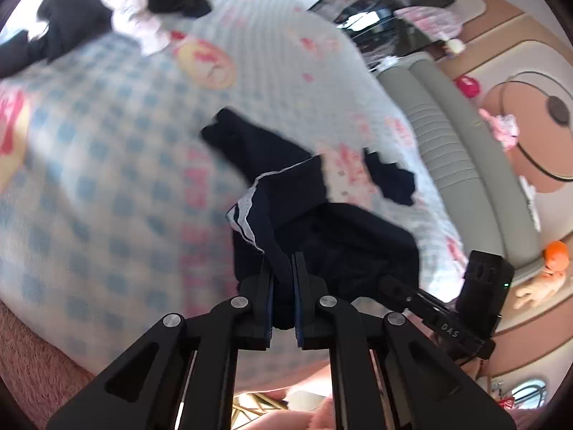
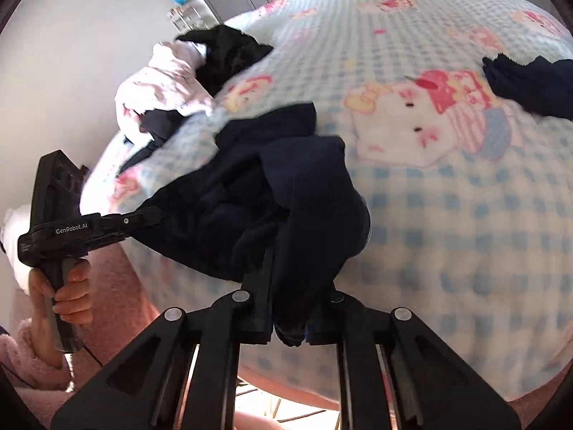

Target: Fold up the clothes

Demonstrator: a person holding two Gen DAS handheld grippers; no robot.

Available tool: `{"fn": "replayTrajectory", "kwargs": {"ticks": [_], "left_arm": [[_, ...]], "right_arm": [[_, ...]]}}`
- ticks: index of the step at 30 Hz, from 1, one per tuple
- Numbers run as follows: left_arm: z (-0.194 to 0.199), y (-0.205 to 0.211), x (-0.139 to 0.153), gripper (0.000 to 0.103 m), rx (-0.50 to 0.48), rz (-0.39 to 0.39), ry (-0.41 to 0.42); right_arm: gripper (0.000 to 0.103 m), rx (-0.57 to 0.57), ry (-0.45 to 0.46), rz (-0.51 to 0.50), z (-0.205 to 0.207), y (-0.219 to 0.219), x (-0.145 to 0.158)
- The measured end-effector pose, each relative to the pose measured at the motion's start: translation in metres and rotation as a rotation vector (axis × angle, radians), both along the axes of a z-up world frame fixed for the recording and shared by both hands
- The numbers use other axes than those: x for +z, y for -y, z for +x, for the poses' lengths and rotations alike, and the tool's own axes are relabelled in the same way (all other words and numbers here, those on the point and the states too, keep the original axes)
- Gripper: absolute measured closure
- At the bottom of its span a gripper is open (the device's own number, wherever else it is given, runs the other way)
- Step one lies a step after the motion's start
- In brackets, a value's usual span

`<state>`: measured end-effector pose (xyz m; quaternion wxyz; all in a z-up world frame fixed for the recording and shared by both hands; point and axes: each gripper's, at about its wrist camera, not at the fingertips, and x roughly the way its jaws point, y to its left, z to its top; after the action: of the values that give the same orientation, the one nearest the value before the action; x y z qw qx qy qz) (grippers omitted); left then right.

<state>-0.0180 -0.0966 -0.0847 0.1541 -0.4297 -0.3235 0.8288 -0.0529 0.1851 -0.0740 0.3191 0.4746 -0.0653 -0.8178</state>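
A dark navy garment (image 1: pixel 322 215) with a white-trimmed edge hangs bunched above the blue-checked cartoon blanket (image 1: pixel 107 165). My left gripper (image 1: pixel 283 276) is shut on a fold of it. The right gripper body (image 1: pixel 480 286) shows at the right of the left wrist view. In the right wrist view, my right gripper (image 2: pixel 290 308) is shut on another fold of the same garment (image 2: pixel 272 193). The left gripper (image 2: pixel 143 216) reaches into the cloth from the left there, held by a hand.
More dark clothes (image 1: pixel 68 25) and a pink-white garment (image 2: pixel 164 82) lie at the blanket's far end. Another dark piece (image 2: pixel 530 82) lies at the right. A grey sofa edge (image 1: pixel 462 150) and toys on a beige floor mat (image 1: pixel 530 71) flank the blanket.
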Motion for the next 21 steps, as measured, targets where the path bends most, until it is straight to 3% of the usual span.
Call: {"fn": "replayTrajectory", "kwargs": {"ticks": [3, 5, 7, 10, 12, 14, 17, 19, 21], "left_arm": [[0.007, -0.007, 0.040, 0.094, -0.030, 0.015, -0.120], [0.007, -0.007, 0.051, 0.094, -0.050, 0.077, -0.154], [0.000, -0.011, 0.049, 0.093, -0.059, 0.077, -0.132], [-0.042, -0.020, 0.022, 0.093, -0.051, -0.008, 0.024], [-0.075, -0.024, 0.030, 0.094, -0.038, -0.020, 0.047], [-0.087, -0.025, 0.088, 0.094, -0.039, -0.013, -0.107], [-0.098, -0.025, 0.173, 0.093, -0.029, -0.011, -0.326], [-0.090, -0.023, 0.206, 0.093, 0.002, -0.020, -0.391], [-0.083, -0.021, 0.237, 0.093, 0.029, -0.028, -0.453]], "right_arm": [[0.094, -0.029, -0.071, -0.117, 0.010, -0.018, 0.043], [0.094, -0.060, -0.065, -0.099, 0.002, -0.025, 0.043], [0.094, -0.091, -0.060, -0.081, -0.007, -0.032, 0.043], [0.094, -0.137, -0.052, -0.053, -0.019, -0.042, 0.044], [0.094, -0.166, -0.047, -0.037, -0.029, -0.050, 0.046], [0.094, -0.169, -0.097, -0.038, -0.054, -0.055, 0.074], [0.094, -0.171, -0.315, -0.048, -0.067, -0.061, 0.158], [0.094, -0.195, -0.430, -0.060, -0.064, -0.063, 0.205], [0.093, -0.223, -0.498, -0.053, -0.057, -0.064, 0.234]]}}
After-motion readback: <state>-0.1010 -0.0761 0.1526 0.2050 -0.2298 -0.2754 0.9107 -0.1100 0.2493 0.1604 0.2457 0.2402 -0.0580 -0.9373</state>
